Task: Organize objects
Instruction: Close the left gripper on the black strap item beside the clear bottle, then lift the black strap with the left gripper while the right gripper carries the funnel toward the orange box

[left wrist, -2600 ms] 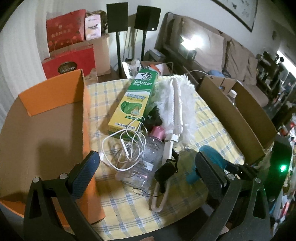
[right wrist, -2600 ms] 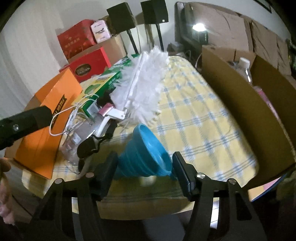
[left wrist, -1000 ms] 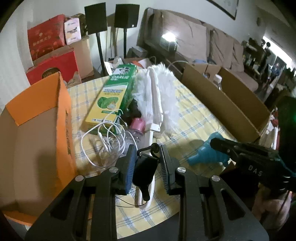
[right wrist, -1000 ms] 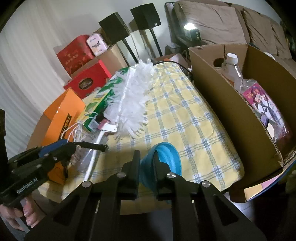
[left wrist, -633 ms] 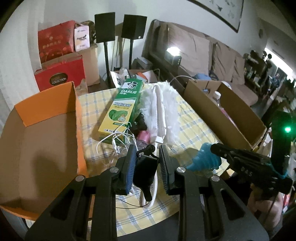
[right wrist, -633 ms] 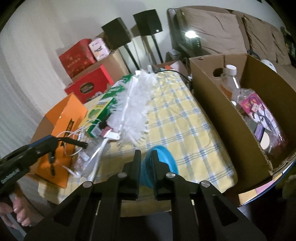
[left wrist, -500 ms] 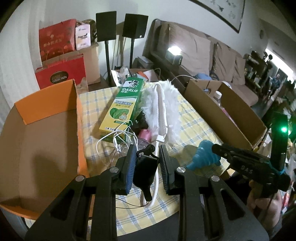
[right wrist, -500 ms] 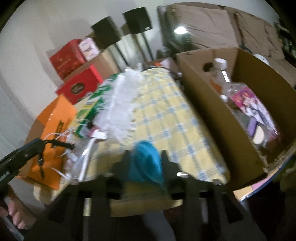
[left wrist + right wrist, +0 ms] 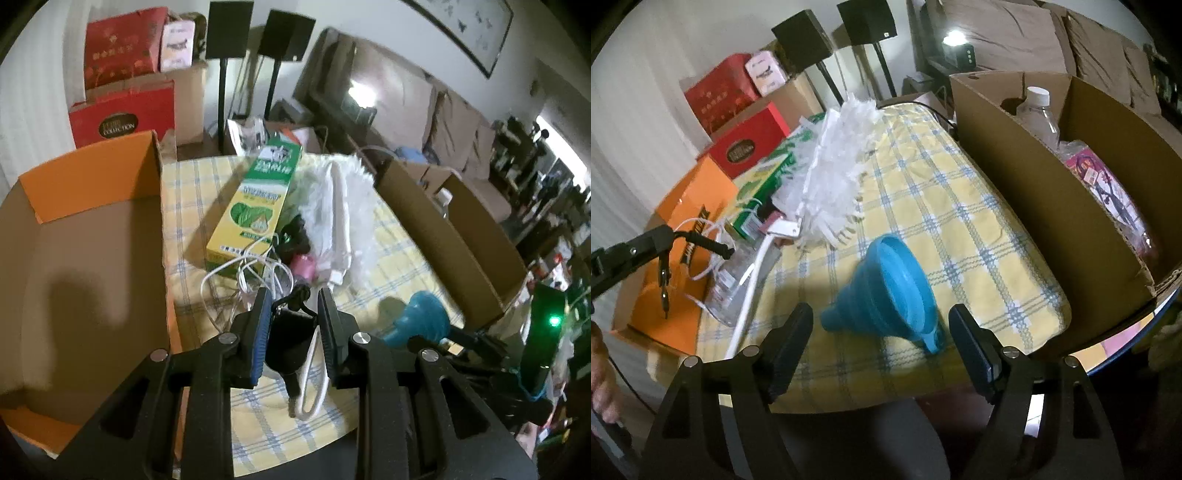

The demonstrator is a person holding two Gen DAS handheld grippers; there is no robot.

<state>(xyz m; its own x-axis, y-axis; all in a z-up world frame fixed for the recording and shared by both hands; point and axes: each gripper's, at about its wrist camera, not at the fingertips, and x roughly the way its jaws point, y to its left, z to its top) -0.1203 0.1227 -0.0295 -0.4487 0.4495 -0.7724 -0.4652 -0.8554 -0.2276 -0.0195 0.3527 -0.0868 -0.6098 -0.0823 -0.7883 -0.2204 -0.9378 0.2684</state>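
My left gripper point(image 9: 293, 299) is shut on a small black device point(image 9: 290, 341) with a cord, held above the checked tablecloth point(image 9: 391, 258) beside the orange-sided box point(image 9: 92, 173). In the right wrist view it hangs from the left gripper point(image 9: 727, 252). My right gripper point(image 9: 881, 321) is open; the blue funnel point(image 9: 894, 284) lies on its side on the cloth between and just beyond the fingers. It also shows in the left wrist view point(image 9: 421, 317).
A green and yellow carton point(image 9: 258, 203), a white duster point(image 9: 343, 206), a white cable point(image 9: 240, 273) and a clear bottle with a pink cap point(image 9: 303, 266) lie mid-table. A brown box point(image 9: 1052, 177) with a bottle and packets stands on the right.
My right gripper has opened and let go of the blue funnel, which now lies on the cloth. My left gripper has stayed shut on the black device.
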